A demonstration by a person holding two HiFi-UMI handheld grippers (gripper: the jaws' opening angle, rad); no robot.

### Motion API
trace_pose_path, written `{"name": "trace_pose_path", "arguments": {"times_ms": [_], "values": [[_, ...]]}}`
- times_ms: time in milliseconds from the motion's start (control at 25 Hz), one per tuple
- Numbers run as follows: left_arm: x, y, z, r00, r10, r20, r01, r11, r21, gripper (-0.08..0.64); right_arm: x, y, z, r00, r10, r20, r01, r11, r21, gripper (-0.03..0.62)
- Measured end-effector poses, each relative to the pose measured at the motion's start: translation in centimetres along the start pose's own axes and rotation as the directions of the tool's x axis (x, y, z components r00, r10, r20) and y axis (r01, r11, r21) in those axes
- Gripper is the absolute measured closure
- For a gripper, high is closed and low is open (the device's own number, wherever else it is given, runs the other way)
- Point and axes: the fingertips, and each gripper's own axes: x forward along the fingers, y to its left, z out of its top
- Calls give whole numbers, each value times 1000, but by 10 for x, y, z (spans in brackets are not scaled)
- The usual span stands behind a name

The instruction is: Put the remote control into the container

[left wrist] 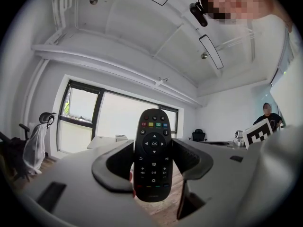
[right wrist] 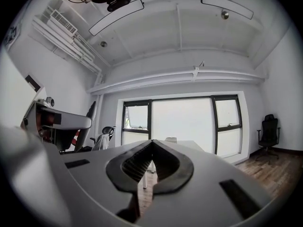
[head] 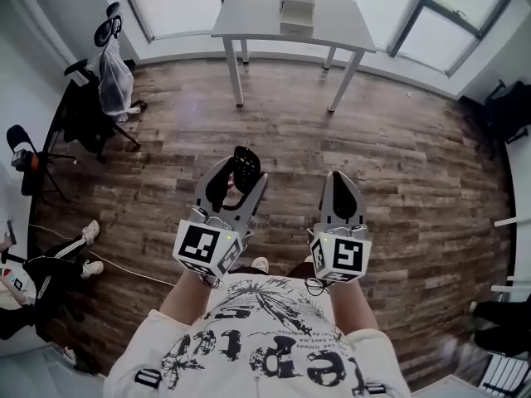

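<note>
Clamping remote control (left wrist: 152,155) (upright) between its jaws, left gripper (head: 237,181); right gripper (right wrist: 152,144) closed, empty.

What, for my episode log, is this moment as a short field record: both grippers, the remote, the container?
left gripper: shut on the black remote control with coloured buttons, button face toward that gripper's camera
right gripper: shut, nothing between its jaws
container: pale box on the white table by the windows, apart from both grippers
remote in container: not yet
in between: brown wooden plank floor
</note>
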Motion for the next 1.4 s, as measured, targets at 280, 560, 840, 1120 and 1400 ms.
{"name": "trace_pose_path", "arguments": {"times_ms": [280,560,840,1120,1400], "values": [[38,25,-2,997,75,3,-75,997,14,299,57,-13,-13,996,84,-3,-84,996,6,591],[122,36,3,986,169,10,-169,985,38,299,141,-69,-2,987,158,17,-158,987,-15,591],[229,20,11,972,232,39,-232,972,17,299,217,-155,16,977,212,40,-209,976,-53,591],[314,2,3,967,253,6,-253,967,22,299,266,-225,16,971,234,38,-233,972,-39,591],[366,16,-6,974,225,-12,-225,974,1,299,298,-262,0,983,184,3,-183,983,-32,591]]}}
